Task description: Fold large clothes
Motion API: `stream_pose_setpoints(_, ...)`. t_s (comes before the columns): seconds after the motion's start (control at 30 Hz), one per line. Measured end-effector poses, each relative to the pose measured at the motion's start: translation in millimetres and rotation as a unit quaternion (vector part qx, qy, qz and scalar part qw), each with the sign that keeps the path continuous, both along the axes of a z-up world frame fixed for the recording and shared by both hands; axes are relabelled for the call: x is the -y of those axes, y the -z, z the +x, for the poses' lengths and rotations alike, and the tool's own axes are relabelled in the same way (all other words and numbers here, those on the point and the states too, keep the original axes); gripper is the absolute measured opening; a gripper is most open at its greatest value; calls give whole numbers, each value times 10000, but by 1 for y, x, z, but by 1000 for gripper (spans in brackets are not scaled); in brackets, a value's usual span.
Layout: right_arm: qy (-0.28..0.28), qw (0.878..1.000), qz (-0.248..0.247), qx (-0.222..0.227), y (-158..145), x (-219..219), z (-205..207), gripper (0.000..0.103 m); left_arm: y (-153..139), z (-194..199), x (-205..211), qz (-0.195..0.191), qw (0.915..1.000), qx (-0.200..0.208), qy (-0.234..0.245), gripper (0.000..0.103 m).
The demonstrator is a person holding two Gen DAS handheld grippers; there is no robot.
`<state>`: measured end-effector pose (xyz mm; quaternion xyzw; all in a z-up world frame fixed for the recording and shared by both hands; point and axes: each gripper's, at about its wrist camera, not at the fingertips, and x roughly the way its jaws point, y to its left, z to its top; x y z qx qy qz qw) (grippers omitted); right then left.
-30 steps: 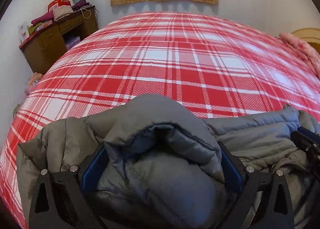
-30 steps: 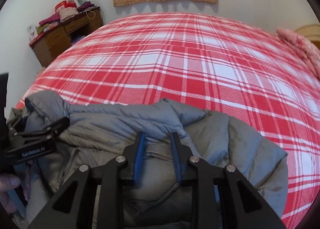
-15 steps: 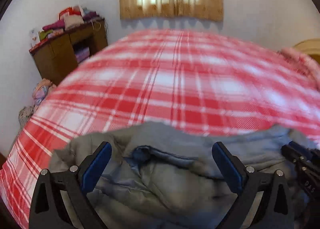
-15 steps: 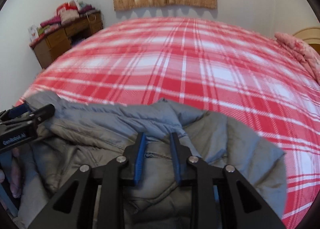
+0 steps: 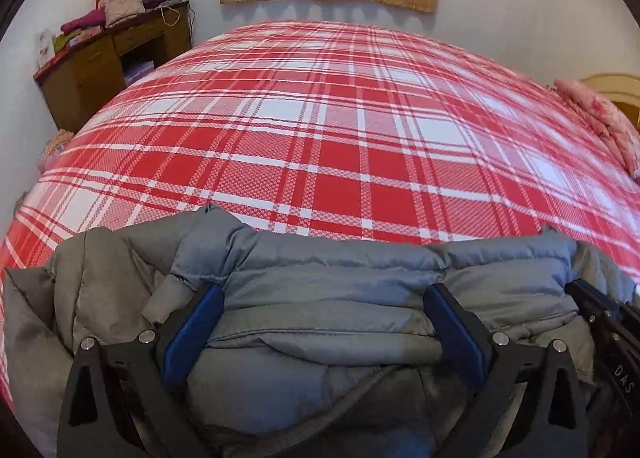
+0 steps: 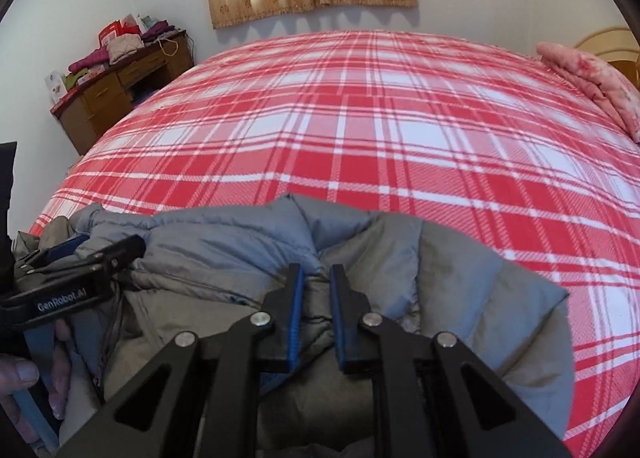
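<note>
Two grippers over one grey padded jacket (image 5: 320,298), bunched along the near edge of the plaid bed (image 5: 340,129). Long axis of the bundle running left to right, straight across both sets of fingers. Left gripper (image 5: 320,326) spread wide, a thick roll of padding lying between the blue pads (image 5: 188,334) but not squeezed. Right gripper (image 6: 317,318) nearly closed, pinching a ridge of fabric near the jacket's middle. Left gripper visible at the far left in the right wrist view, beside the bundle's left end. Probably next: closing the left on the roll, then carrying it forward over the open bed.
</note>
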<state>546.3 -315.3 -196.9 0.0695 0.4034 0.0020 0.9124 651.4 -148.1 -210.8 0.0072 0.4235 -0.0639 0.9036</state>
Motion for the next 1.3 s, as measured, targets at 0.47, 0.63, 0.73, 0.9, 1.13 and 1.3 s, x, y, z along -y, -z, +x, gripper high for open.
stream_pose_setpoints(0.47,30,9993,-354,-84,5,-9,2,15,6,2,11,417,9991,4,-5,101)
stream_pose_setpoints(0.63,32,9993,-368,-91,6,-8,3,15,7,3,13,487,9988,8,-8,102)
stream_pose_setpoints(0.73,34,9991,-403,-101,7,-10,4,15,7,3,13,490,9988,7,-10,102)
stream_pose_setpoints(0.9,35,9988,-475,-123,8,-12,5,15,7,3,13,504,9987,12,-11,102)
stream_pose_setpoints(1.13,39,9982,-585,-147,9,-15,6,15,8,3,16,564,9984,9,-11,102)
stream_pose_setpoints(1.3,-78,9963,-797,-315,-2,-13,5,24,-8,7,17,860,9962,-106,59,102)
